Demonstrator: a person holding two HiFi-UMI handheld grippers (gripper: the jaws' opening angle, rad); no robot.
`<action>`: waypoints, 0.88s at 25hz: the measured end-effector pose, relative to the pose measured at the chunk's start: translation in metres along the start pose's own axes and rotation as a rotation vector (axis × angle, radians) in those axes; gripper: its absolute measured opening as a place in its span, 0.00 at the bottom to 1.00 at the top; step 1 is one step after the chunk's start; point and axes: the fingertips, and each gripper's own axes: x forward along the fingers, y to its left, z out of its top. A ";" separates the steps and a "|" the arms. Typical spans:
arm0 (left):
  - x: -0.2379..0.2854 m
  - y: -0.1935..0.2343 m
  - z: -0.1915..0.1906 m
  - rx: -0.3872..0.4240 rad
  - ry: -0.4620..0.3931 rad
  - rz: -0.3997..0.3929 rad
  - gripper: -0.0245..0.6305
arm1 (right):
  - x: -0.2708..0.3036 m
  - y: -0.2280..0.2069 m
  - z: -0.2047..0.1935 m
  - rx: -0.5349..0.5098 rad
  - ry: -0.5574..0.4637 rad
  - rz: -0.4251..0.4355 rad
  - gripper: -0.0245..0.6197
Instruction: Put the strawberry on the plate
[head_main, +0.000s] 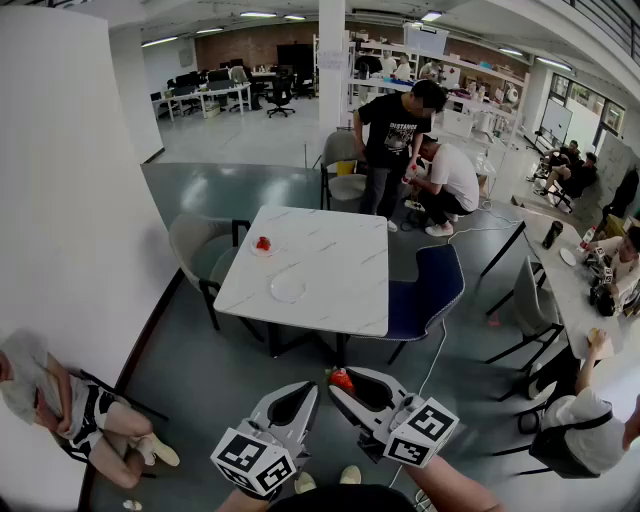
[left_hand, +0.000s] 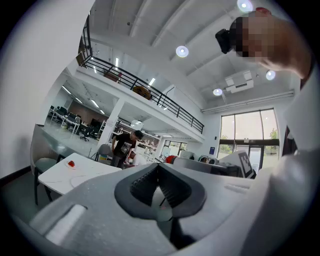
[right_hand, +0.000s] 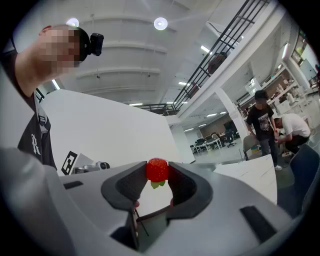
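White table (head_main: 330, 260): well ahead of both sets of fingertips, across open floor. Two plates on it:
- a bare plate (head_main: 288, 290), the nearer to the fingers;
- beyond it a small dish (head_main: 263, 247) already carrying a red item, likely another strawberry.

Left gripper (head_main: 303, 392): jaws together at the tips, nothing between them.

Right gripper (head_main: 343, 384): jaws partly apart, pads pressed on the strawberry (right_hand: 157, 169). The fruit is pinched at the very tips, green leaf pointing back into the jaw hollow.

Judgement: carry stage, plate not yet reached. The hold is right at the tip, so keep the pinch even and do not squeeze harder on soft fruit. Bring the fingers over the bare plate from above. Lower until the fruit is just over its middle, then ease the jaws apart. The left gripper is best kept off to its own side.
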 end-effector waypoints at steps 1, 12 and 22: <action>0.001 -0.002 -0.001 -0.003 0.001 0.001 0.05 | -0.002 -0.001 0.001 0.001 0.000 -0.001 0.25; 0.007 -0.016 -0.002 -0.002 0.005 0.005 0.05 | -0.015 -0.003 0.004 0.010 0.007 0.010 0.25; 0.008 -0.013 -0.007 0.004 0.003 0.039 0.05 | -0.025 -0.010 -0.001 0.082 -0.003 0.027 0.25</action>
